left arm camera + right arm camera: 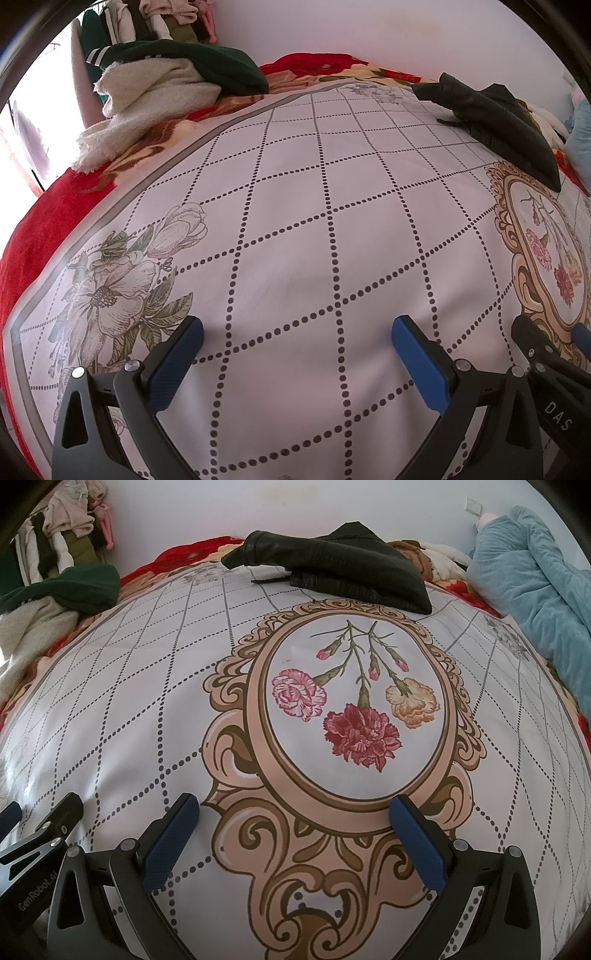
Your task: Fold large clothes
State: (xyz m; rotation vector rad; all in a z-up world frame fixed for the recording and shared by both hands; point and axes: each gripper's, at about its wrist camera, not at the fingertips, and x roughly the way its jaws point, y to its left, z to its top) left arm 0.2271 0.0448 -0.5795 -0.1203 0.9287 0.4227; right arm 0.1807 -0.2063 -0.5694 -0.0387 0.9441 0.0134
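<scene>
A black leather jacket (340, 566) lies crumpled at the far side of the bed; the left wrist view shows the jacket (495, 118) at upper right. My left gripper (297, 328) hovers open over the white sheet (295, 221), nothing between its blue pads (177, 362). My right gripper (295, 805) is open too, above the printed oval frame with carnations (354, 709). The two grippers sit side by side: the right gripper (550, 339) shows at the right edge of the left view, the left gripper (40, 812) at the left edge of the right view.
A heap of cream fleece (147, 99) and a dark green garment (207, 62) sits at the far left. A light blue garment (532, 587) is piled at the far right. A red floral blanket (40, 229) lies under the sheet. Clothes hang (66, 528) by the white wall.
</scene>
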